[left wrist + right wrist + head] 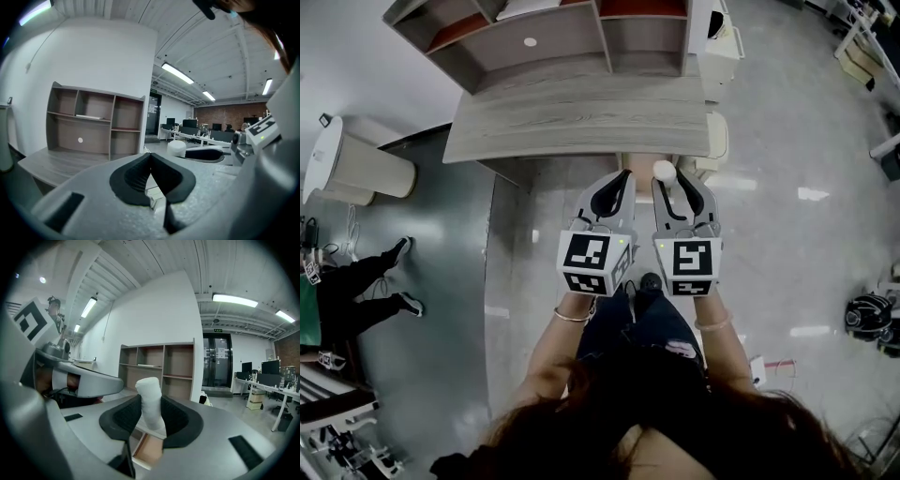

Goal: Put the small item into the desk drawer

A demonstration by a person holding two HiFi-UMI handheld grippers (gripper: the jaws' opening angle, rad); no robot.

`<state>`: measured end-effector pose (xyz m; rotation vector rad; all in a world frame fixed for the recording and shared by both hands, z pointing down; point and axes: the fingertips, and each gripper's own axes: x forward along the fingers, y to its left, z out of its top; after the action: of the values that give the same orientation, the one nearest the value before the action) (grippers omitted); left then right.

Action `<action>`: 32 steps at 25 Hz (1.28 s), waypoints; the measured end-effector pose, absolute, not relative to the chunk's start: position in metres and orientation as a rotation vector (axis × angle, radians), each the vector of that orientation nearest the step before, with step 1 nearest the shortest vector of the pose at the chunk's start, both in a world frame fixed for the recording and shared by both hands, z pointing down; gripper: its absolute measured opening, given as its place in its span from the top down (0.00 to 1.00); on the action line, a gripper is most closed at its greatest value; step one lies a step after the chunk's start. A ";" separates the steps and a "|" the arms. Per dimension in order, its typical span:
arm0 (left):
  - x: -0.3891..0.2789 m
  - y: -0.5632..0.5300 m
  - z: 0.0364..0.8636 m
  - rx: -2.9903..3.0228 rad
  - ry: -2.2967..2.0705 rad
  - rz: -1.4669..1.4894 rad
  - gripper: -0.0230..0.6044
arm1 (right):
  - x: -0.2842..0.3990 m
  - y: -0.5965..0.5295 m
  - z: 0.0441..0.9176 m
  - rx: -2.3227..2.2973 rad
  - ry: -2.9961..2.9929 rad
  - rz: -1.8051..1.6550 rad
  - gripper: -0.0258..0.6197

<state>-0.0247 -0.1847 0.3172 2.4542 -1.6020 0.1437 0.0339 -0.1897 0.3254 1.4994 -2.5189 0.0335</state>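
The small item (149, 392), a white stubby cylinder, stands upright between the pads of the right claw (151, 403), which is clamped on its lower half with the jaws partly spread to the item's width; its rounded top sticks up above the jaw tips. Just below it, through the gap between the jaws, shows a tan, white-edged box shape that looks like the open drawer (151, 452), though this cannot be told for sure. The left claw (150, 159) is held close beside the right one, its black pads meeting at the tips with nothing between them. Each claw carries a cube with black-and-white square markers, the left cube (592, 261) and the right cube (689, 264); these are patterns, not lettering. Both claws point at the front edge of the grey wood-grain bench (581, 122), which bears an open shelf unit (534, 42) at its back. A green sign (216, 330) over the glass doors is too small to read.
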 end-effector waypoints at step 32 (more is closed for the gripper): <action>-0.063 -0.303 0.474 2.450 -1.470 0.313 0.94 | -0.006 -0.293 0.513 1.276 -2.238 -0.115 0.77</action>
<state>-0.0626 -0.3034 0.4739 2.4496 -1.4695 0.3128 -0.0065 -0.2927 0.5125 1.2756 -2.2382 -0.1148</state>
